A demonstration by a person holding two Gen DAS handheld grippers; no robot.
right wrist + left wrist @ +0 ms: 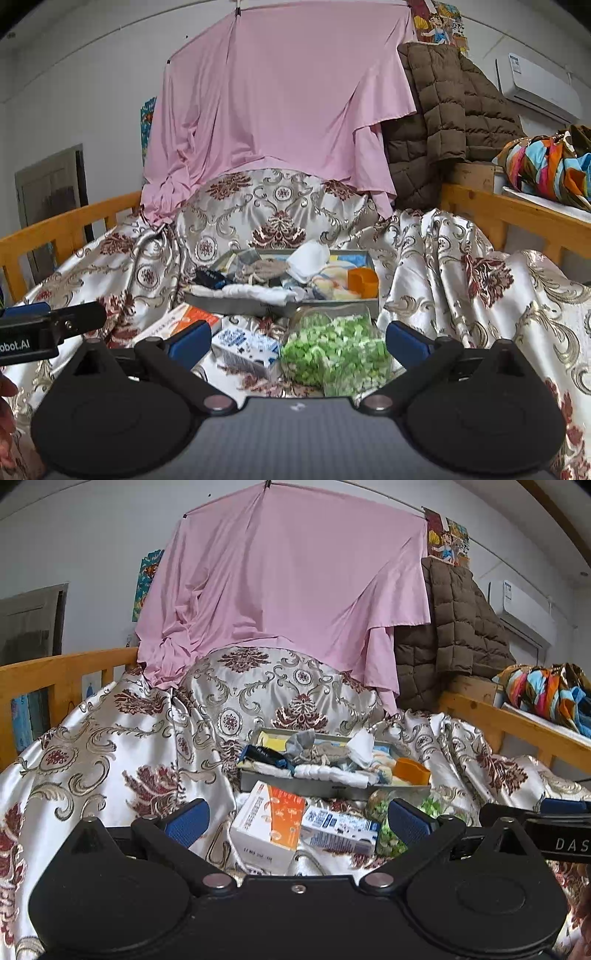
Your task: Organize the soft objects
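Both tools, left [295, 821] and right [298, 341], gape empty (housings read "DAS", "obot.AI").

Pink sheet [295, 576] hung at bed's far end. Brown quilted jacket [454, 627] beside it, over right wooden bed rail [480, 712]. White-orange carton [269, 819], blue-white carton [338, 827], clear bag of green pieces [336, 350] near front edge.

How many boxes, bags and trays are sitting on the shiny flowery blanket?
Boxes: 2, the orange and white box and the blue and white box
Bags: 1, the clear bag of green bits
Trays: 1, the grey tray full of soft things
Total: 4
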